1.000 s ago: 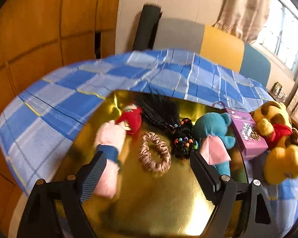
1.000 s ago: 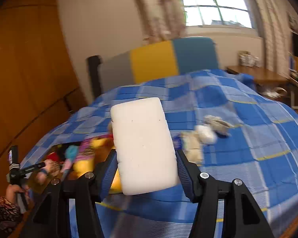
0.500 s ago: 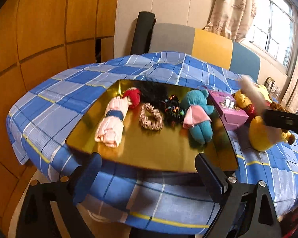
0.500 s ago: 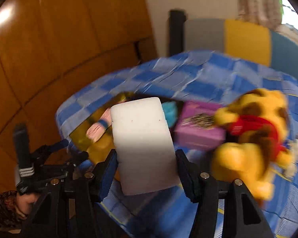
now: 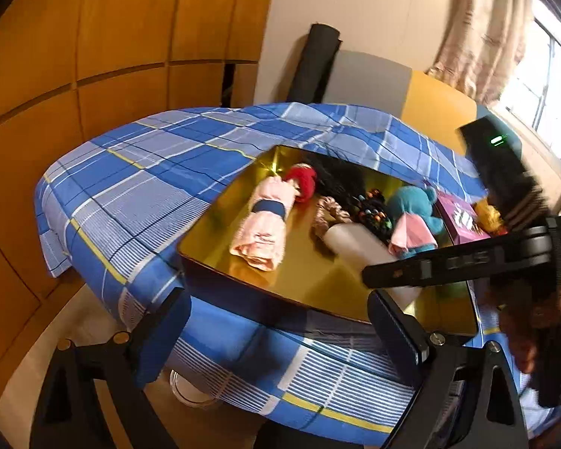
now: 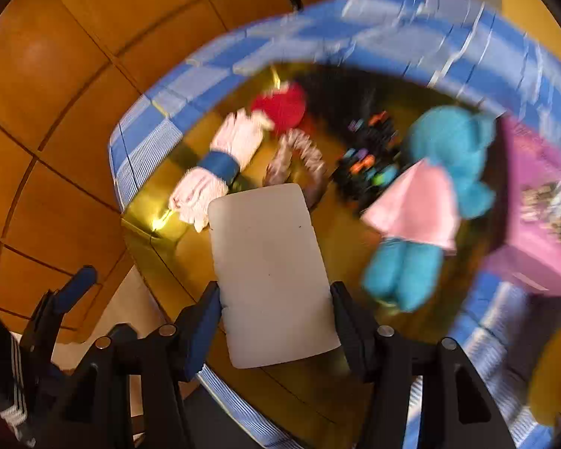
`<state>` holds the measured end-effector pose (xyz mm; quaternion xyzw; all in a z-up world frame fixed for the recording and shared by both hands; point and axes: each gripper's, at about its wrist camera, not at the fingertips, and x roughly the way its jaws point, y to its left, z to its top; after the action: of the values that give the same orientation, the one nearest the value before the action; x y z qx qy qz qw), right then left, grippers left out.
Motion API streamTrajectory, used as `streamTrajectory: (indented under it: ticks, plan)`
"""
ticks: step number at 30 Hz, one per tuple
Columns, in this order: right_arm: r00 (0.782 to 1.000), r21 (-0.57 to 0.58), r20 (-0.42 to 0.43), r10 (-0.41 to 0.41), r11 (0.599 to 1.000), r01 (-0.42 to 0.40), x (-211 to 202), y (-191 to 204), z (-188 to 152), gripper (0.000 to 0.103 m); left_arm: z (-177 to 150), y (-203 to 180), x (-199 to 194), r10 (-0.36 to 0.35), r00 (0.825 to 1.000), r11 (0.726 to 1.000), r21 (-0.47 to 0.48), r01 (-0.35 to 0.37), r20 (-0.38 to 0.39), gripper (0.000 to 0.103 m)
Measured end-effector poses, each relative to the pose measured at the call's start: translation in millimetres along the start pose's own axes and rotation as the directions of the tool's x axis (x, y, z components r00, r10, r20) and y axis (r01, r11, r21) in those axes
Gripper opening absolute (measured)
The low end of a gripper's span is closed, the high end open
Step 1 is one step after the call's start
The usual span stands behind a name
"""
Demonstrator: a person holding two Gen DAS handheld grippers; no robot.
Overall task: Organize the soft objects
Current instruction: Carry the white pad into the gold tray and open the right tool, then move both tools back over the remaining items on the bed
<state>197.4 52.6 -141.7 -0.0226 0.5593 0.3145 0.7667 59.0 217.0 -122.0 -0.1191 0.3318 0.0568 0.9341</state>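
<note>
Our right tool clamps a white foam block between its pads, carrying it tilted over the gold tray on the blue checked bed cover, likely to set it beside the rolled pink cloth and blue plush bear gathered there. Our left tool hangs wide and empty just off the tray's near edge, leaving room.

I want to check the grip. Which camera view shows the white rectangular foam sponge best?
The right wrist view: the white rectangular foam sponge fills the centre, its whole face visible, clamped between the right tool pads above the gold tray. The left wrist view shows only one end; the tool's black body covers the rest.
</note>
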Motion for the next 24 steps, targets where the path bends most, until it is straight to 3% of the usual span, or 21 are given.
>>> streamTrajectory:
  ticks: [3,6,12,16,24]
  plan:
    - [0.998,0.017,-0.055,0.015,1.000,-0.014,24.3,3.8,12.6,0.059,1.2,3.7,-2.5,0.000,1.000,1.000,-0.017,0.000,0.011,0.096]
    - [0.998,-0.004,-0.053,-0.026,1.000,0.025,41.5,9.7,27.3,0.059,2.0,5.9,-3.6,0.003,1.000,0.999,-0.032,-0.002,0.021,0.096]
    - [0.988,-0.011,0.100,-0.117,0.993,0.119,48.3,15.0,51.4,0.067,1.5,5.9,-3.2,-0.002,1.000,0.999,-0.038,0.003,0.013,0.096]
    - [0.994,-0.016,0.087,-0.070,0.997,0.072,37.9,17.7,34.0,0.070,0.3,4.9,-2.8,-0.008,1.000,0.999,-0.043,0.009,0.016,0.096]
    - [0.989,-0.047,0.118,-0.090,0.994,0.096,13.5,22.1,5.5,0.070,-4.4,-7.6,-2.5,-0.014,1.000,1.000,-0.005,0.014,-0.001,0.096]
